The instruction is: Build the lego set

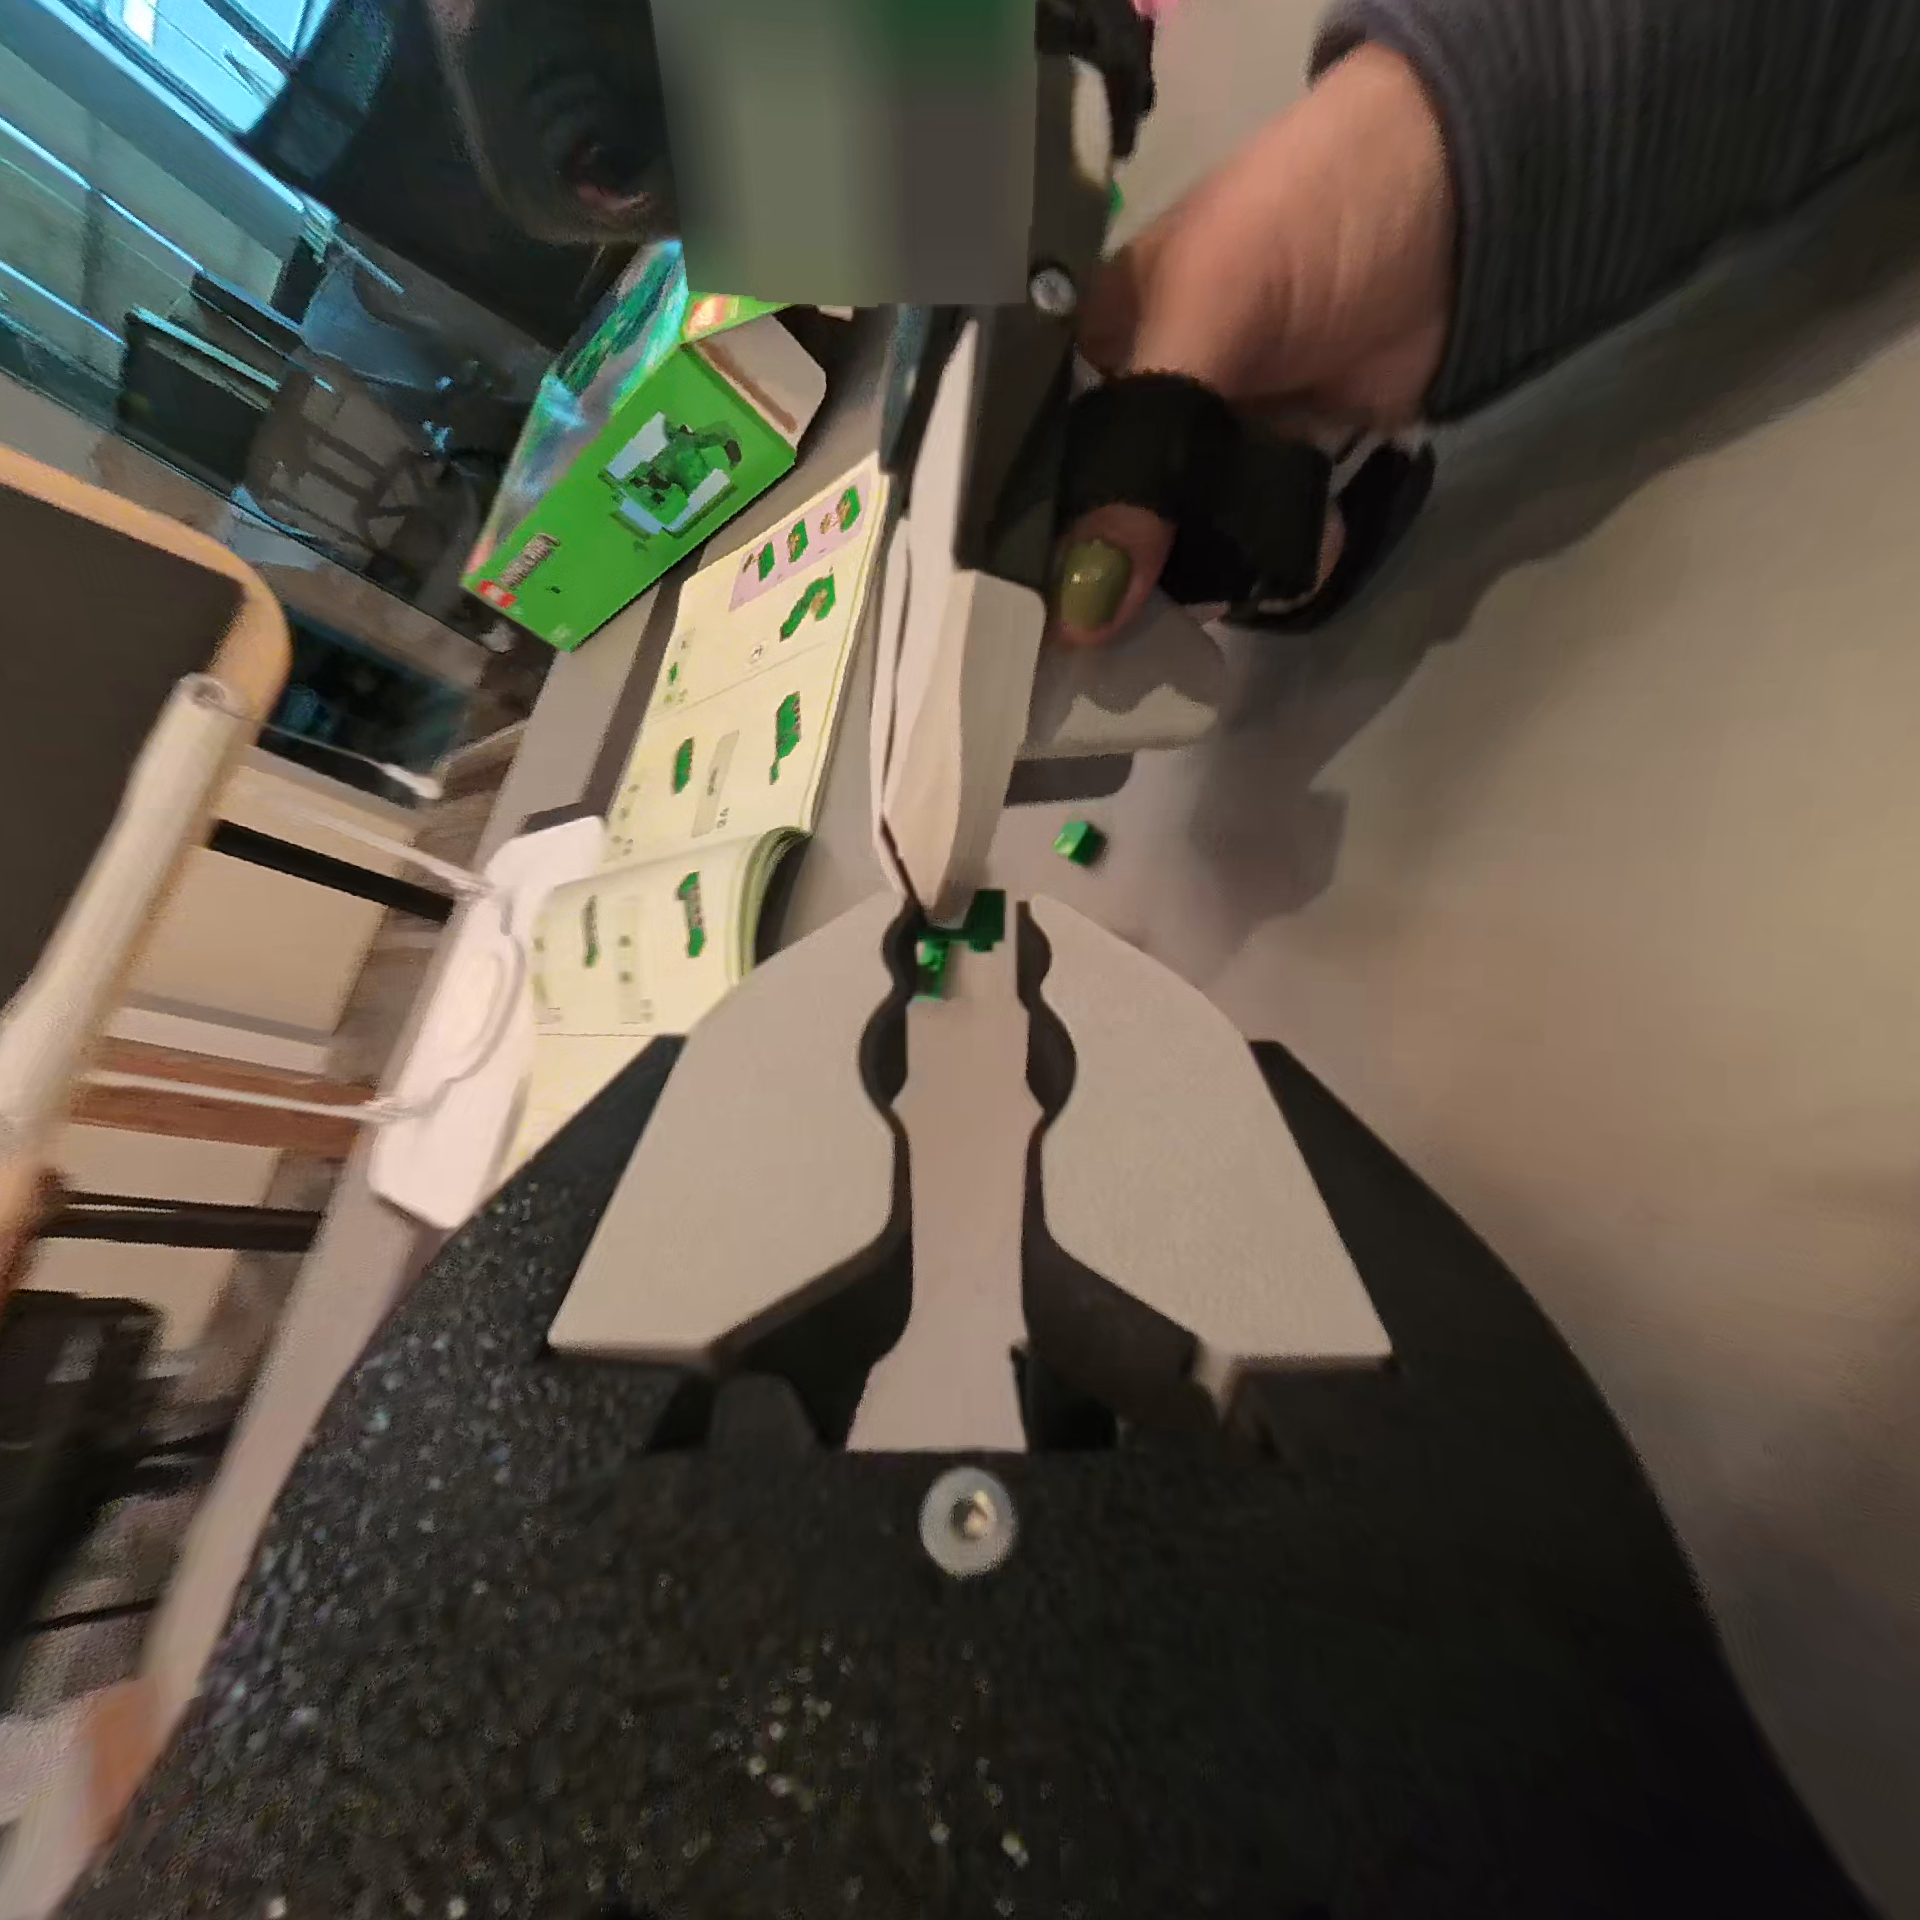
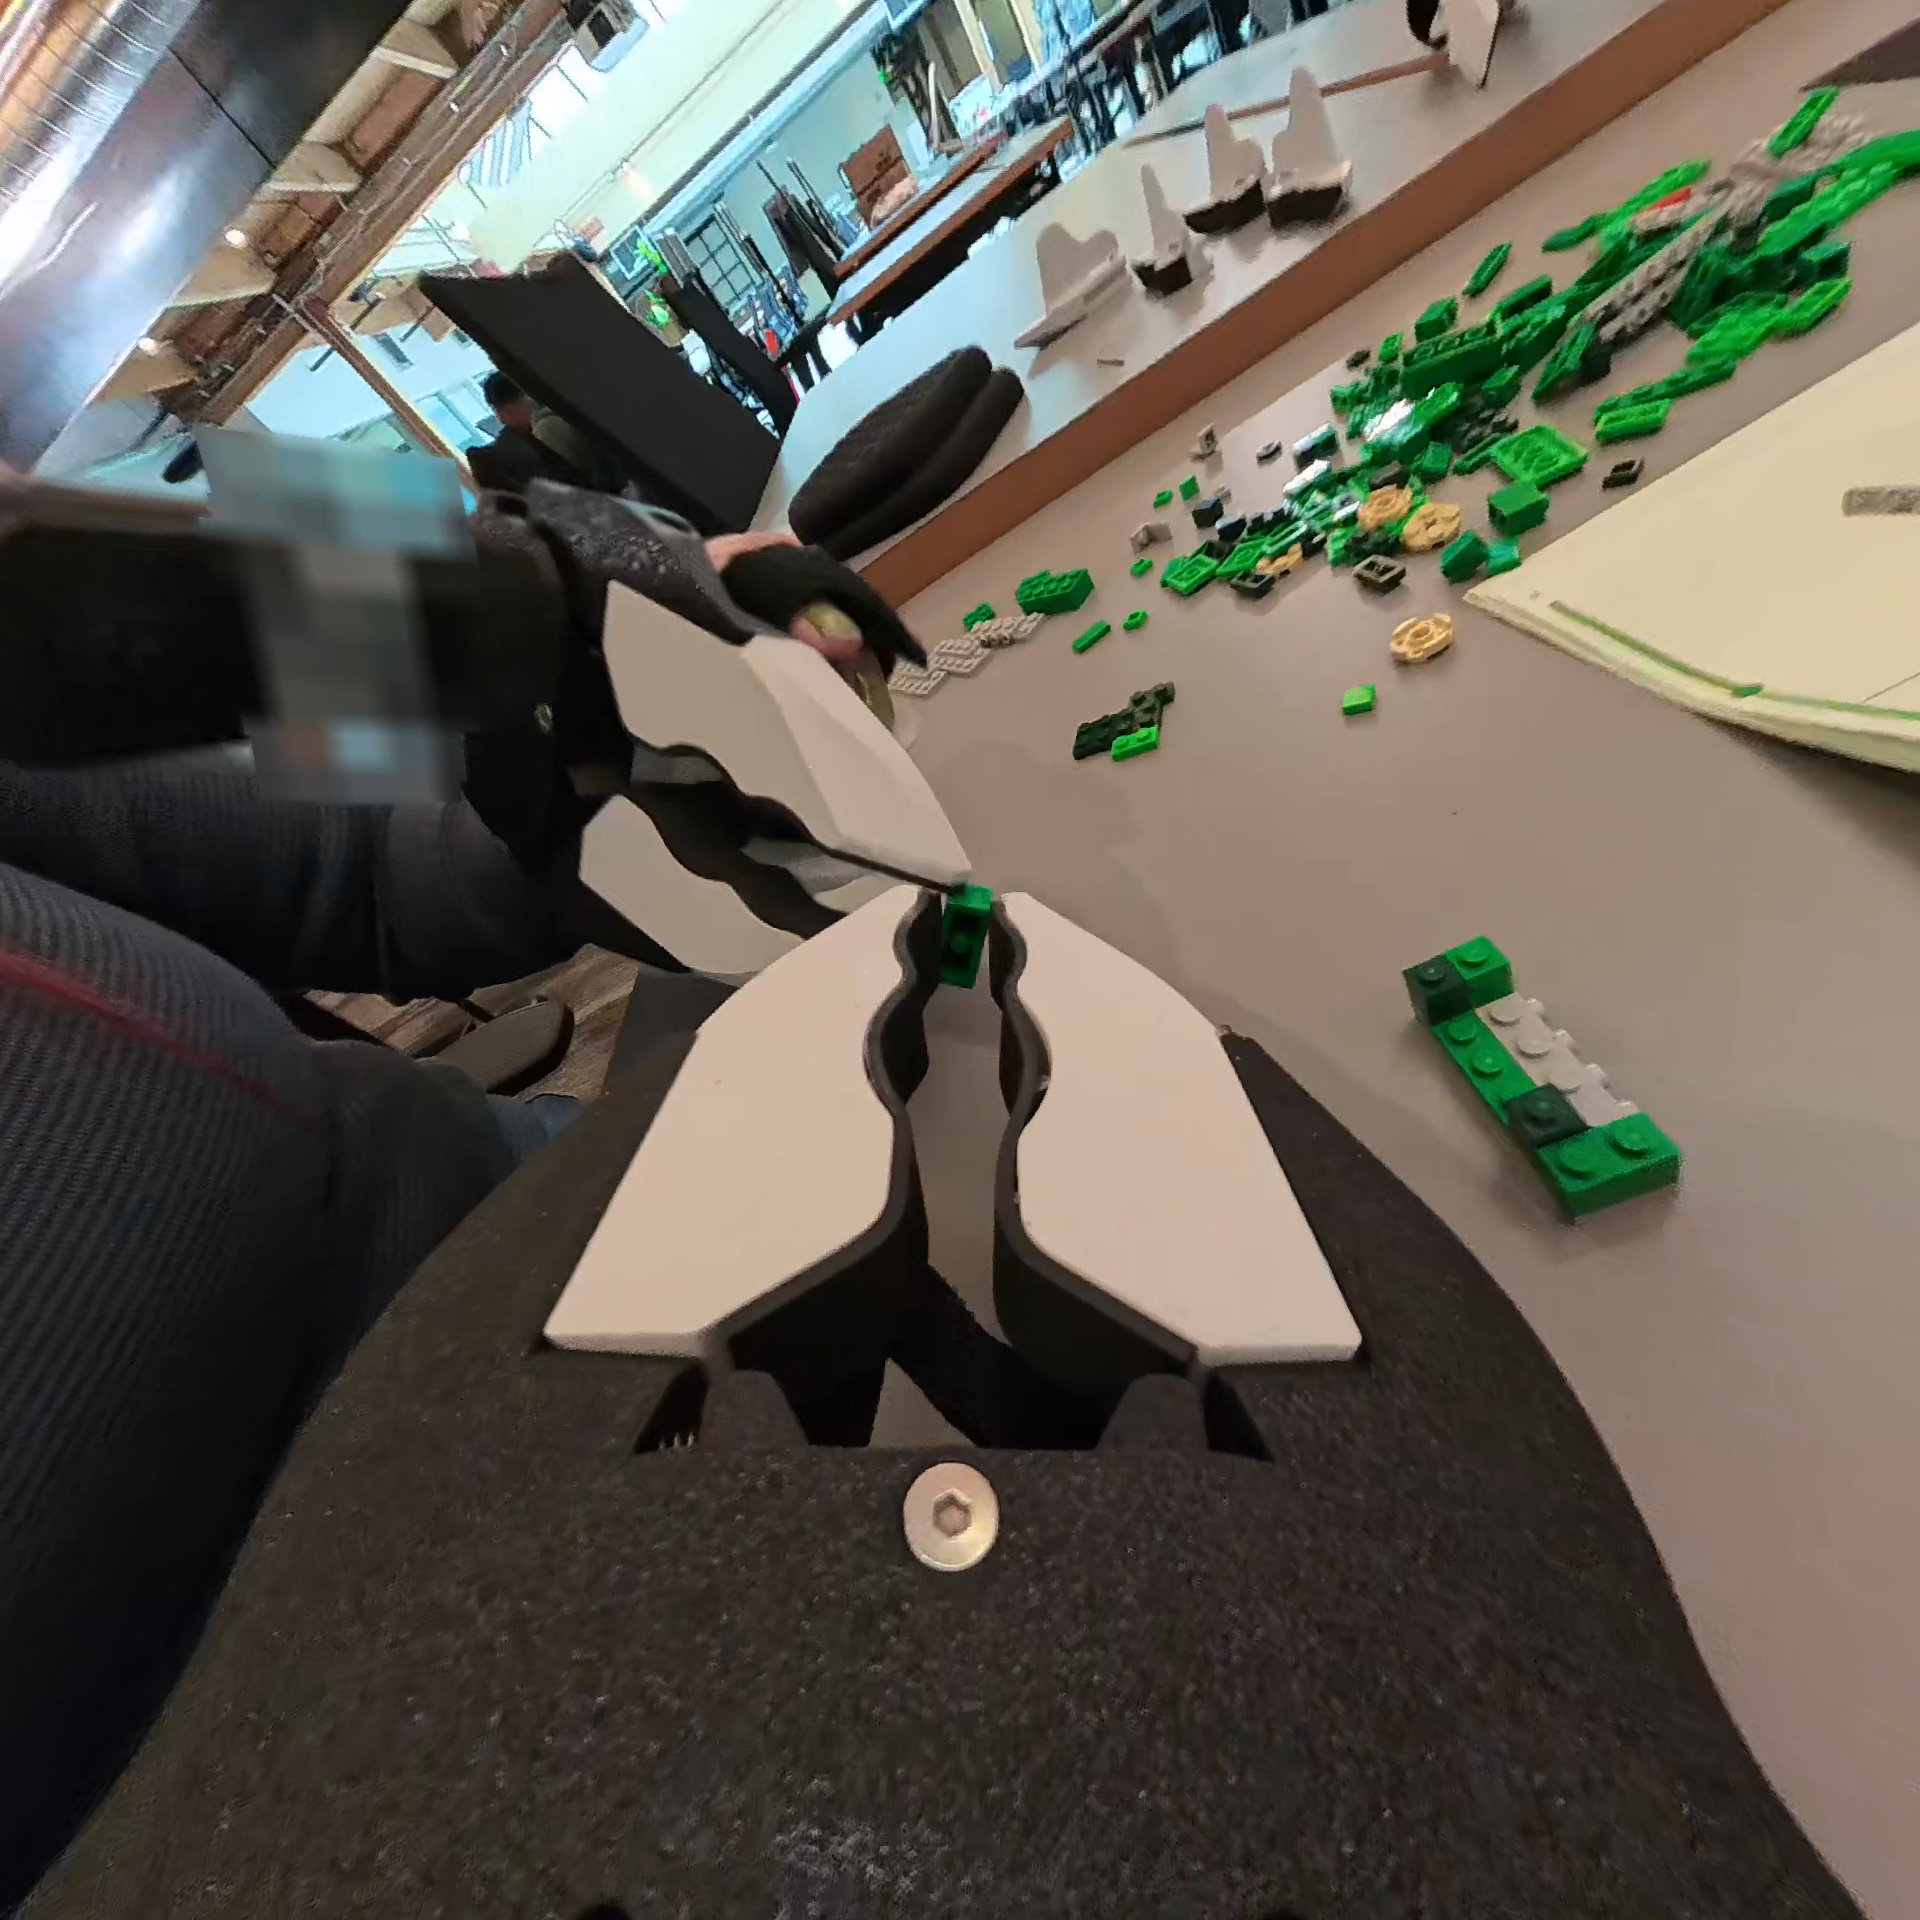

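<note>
My right gripper [image 2: 958, 906] is shut on a small green brick [image 2: 961, 935] and holds it just above the grey table [image 2: 1299, 831]. In the left wrist view the right gripper [image 1: 935, 894] comes in from above, with the brick [image 1: 966, 930] at its tips. My left gripper [image 1: 964, 914] is narrowly open, its tips either side of that brick. In the right wrist view the left gripper [image 2: 940, 885] reaches in from the left, its upper fingertip at the brick's top edge and its lower tip hidden. A partly built green and grey strip [image 2: 1538, 1081] lies to the right.
A pile of loose green bricks [image 2: 1558, 416] lies at the back right, beside the open instruction booklet [image 2: 1745, 613]. The booklet [image 1: 748, 707], a green box [image 1: 644, 488] and one loose green brick [image 1: 1078, 840] show in the left wrist view. A hand [image 1: 1278, 270] holds the right gripper. Both grippers' tips are close together, under 4 cm apart.
</note>
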